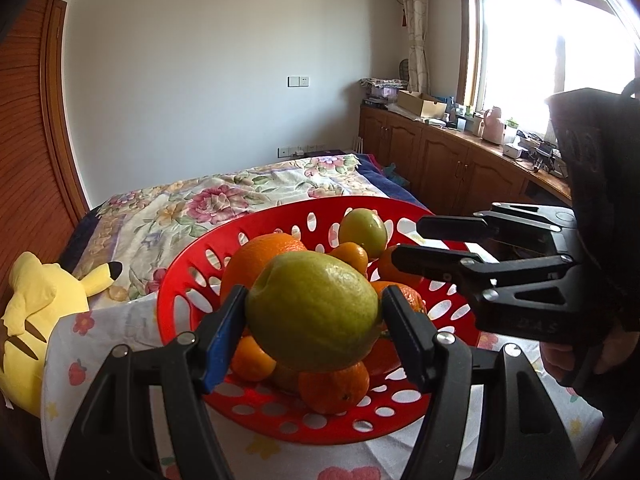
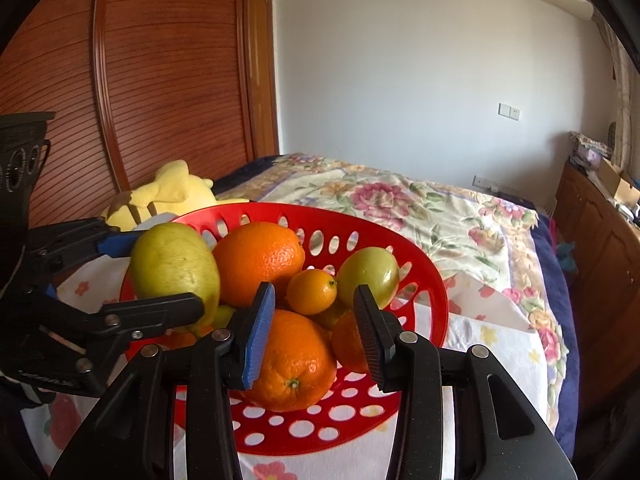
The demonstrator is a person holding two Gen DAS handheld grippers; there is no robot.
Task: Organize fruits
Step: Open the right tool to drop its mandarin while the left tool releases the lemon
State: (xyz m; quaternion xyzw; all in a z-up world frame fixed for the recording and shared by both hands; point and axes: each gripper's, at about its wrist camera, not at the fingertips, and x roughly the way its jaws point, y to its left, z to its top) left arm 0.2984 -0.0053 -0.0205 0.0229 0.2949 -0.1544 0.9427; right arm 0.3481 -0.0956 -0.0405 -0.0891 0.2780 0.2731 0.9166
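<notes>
A red perforated basket holds several oranges and a smaller green fruit. My left gripper is shut on a large yellow-green citrus fruit, carried just above the pile at the basket's left side. My right gripper hovers over the right half of the basket. Its fingers stand apart with nothing pinched between them. A small orange lies just past its tips, and a big orange sits below them.
The basket rests on a white flower-print cloth at the edge of a bed with a floral quilt. A yellow plush toy lies to the left. Wooden cabinets line the right wall. A hand grips the right tool.
</notes>
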